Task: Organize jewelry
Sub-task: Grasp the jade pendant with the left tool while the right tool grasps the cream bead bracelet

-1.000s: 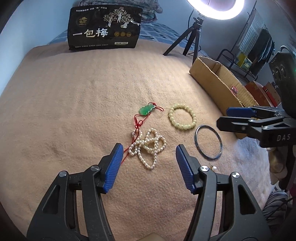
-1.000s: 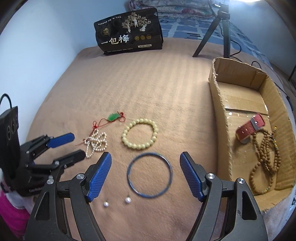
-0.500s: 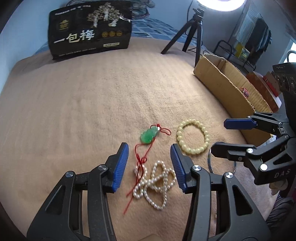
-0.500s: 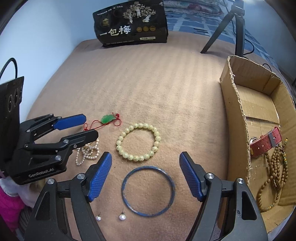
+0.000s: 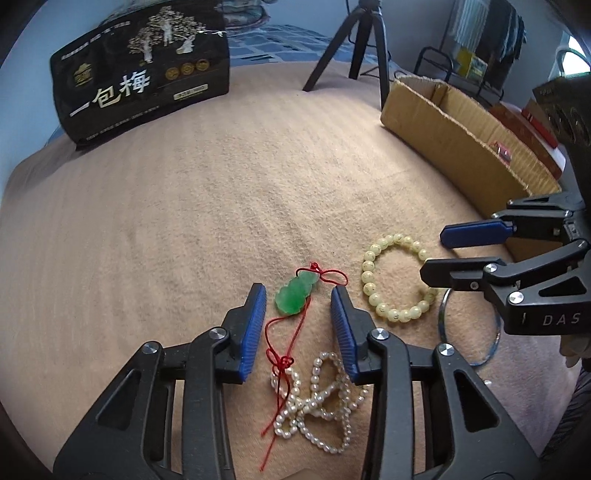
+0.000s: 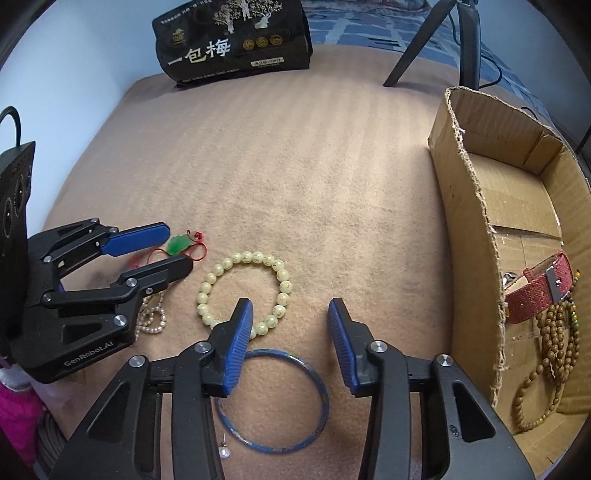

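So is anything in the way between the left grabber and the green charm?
Nothing visible blocks it. The left gripper has been closing, and the green pendant lies between its open fingers, untouched. Only its own red cord trails back toward the pearl necklace, which may drag along.

Tan blanket covers the whole work surface, faintly ribbed. Black snack bag with white Chinese characters and a tree print stands upright in the upper left of the left wrist view, at the blanket's far edge. Black tripod legs at top centre, just beyond the blanket. Blue checked bedding behind the bag and tripod. Metal rack with hanging clothes and small boxes at upper right. Pale blue wall on the left.
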The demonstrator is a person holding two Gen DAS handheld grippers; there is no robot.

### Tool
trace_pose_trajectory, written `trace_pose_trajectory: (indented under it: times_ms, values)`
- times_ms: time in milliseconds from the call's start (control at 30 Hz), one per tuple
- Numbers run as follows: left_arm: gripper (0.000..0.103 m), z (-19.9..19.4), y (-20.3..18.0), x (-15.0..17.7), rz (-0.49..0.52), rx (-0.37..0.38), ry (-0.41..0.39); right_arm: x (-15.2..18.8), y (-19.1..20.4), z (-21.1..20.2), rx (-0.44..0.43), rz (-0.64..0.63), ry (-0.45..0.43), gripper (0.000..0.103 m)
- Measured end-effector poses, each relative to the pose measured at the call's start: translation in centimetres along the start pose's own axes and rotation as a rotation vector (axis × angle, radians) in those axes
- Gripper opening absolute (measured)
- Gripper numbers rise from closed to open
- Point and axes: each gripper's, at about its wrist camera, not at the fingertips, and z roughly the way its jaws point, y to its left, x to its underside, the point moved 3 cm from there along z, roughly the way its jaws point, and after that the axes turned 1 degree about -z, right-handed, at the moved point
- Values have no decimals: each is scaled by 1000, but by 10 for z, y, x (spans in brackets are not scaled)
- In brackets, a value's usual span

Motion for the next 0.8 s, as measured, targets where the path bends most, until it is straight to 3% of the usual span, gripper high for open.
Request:
trace_pose_trajectory:
  times_ms: [133,400,633,800]
  values:
    - [34,2,1,-1,0,0,0,-2,2,3,7,-9,4,40]
    - [19,4,8,1,-22,5,-6,-4,5,13,20,-27,26,34]
    - [19,2,9,1,-54,12,-21,-6,8,17,29,-31,23,9]
    - [19,-4,10,2,-67,5,-34,-7,11,16,32,-22,4,6]
